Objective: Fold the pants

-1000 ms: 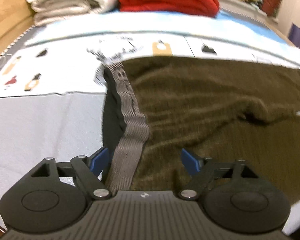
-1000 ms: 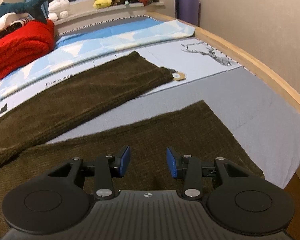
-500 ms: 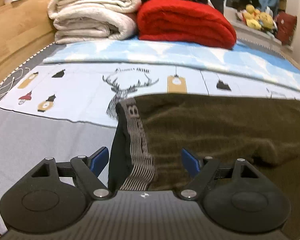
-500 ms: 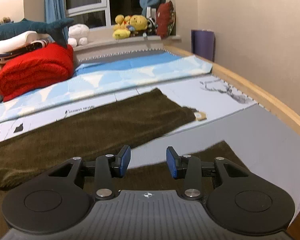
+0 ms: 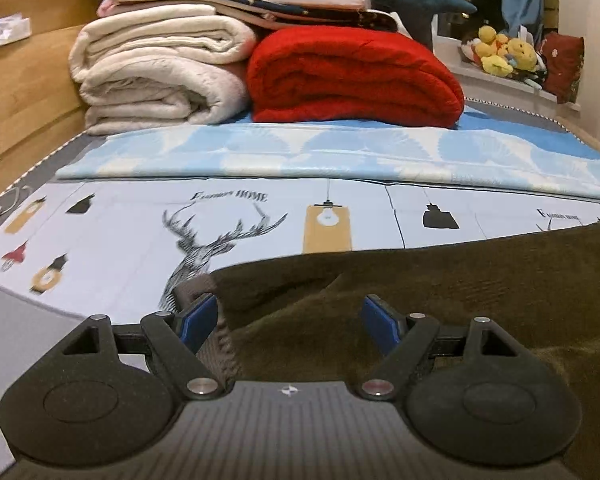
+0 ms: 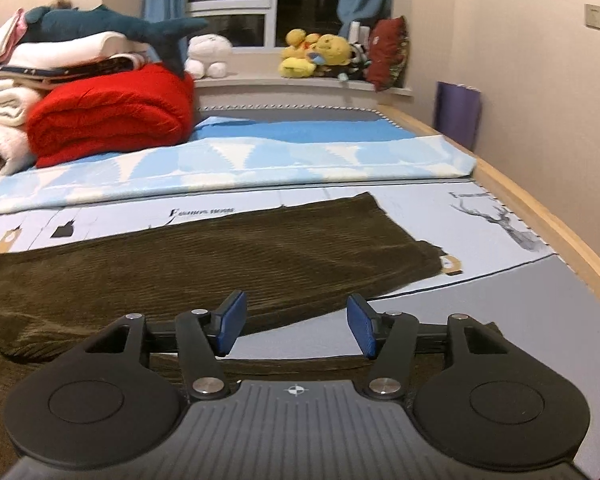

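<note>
Pants (image 6: 228,256), one pair, two legs spread; two tools apart.

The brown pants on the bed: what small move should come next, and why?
Probably lower the left tool onto the pants at the waistband and close. It is open and grips nothing; the right tool is opening, also empty; both legs lie flat, unfolded.

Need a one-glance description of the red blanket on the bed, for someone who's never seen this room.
Start at the wooden headboard end of the bed, where bedding is stacked. The red blanket is the thick folded roll on the blue-and-white sheet, right of the cream blankets. It is the only bright red bedding in the stack; a dark teal shark plush lies above it.
</note>
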Demonstrator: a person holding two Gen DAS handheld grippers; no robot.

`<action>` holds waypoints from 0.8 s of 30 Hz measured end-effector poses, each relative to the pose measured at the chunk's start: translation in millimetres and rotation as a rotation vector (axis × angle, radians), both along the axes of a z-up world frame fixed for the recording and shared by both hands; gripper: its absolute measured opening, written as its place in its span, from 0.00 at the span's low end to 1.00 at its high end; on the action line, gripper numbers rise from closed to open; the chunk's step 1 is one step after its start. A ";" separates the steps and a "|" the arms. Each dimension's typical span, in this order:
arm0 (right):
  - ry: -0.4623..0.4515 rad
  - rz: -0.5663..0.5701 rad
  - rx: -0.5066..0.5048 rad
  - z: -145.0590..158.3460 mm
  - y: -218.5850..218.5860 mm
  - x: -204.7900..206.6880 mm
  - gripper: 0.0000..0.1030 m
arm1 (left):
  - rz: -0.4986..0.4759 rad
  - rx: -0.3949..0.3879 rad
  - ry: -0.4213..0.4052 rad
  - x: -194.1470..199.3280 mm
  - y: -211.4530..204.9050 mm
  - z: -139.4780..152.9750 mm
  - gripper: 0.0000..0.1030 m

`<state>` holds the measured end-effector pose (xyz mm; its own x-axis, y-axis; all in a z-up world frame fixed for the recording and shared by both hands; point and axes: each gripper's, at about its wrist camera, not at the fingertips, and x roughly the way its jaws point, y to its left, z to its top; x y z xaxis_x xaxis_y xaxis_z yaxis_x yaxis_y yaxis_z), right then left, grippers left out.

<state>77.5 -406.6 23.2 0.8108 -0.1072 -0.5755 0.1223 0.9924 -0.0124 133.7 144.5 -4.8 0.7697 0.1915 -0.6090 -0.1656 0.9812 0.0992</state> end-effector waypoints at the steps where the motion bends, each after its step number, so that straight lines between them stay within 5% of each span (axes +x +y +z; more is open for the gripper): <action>1: 0.009 0.004 -0.006 -1.0 1.7 2.8 0.56 | 0.002 0.020 0.004 8.6 -0.7 -3.9 0.81; 9: 0.044 0.021 0.002 -5.9 7.9 21.5 0.54 | 0.026 0.017 0.001 74.2 26.7 -28.7 0.81; 20: 0.083 0.034 0.003 -11.6 14.8 40.3 0.54 | -0.131 0.093 0.152 129.4 35.5 -68.5 0.86; 21: 0.090 0.033 0.000 -12.6 15.9 41.8 0.54 | -0.149 0.079 0.154 129.9 35.6 -71.3 0.82; 22: 0.094 0.034 -0.001 -13.4 16.5 42.7 0.54 | -0.162 0.073 0.156 129.4 33.7 -72.9 0.62; 23: 0.098 0.034 -0.003 -13.7 17.5 43.5 0.54 | -0.182 0.066 0.166 128.8 31.4 -74.1 0.31; 24: 0.100 0.035 -0.008 -13.7 19.0 44.0 0.54 | -0.203 0.058 0.175 127.6 28.3 -74.1 0.22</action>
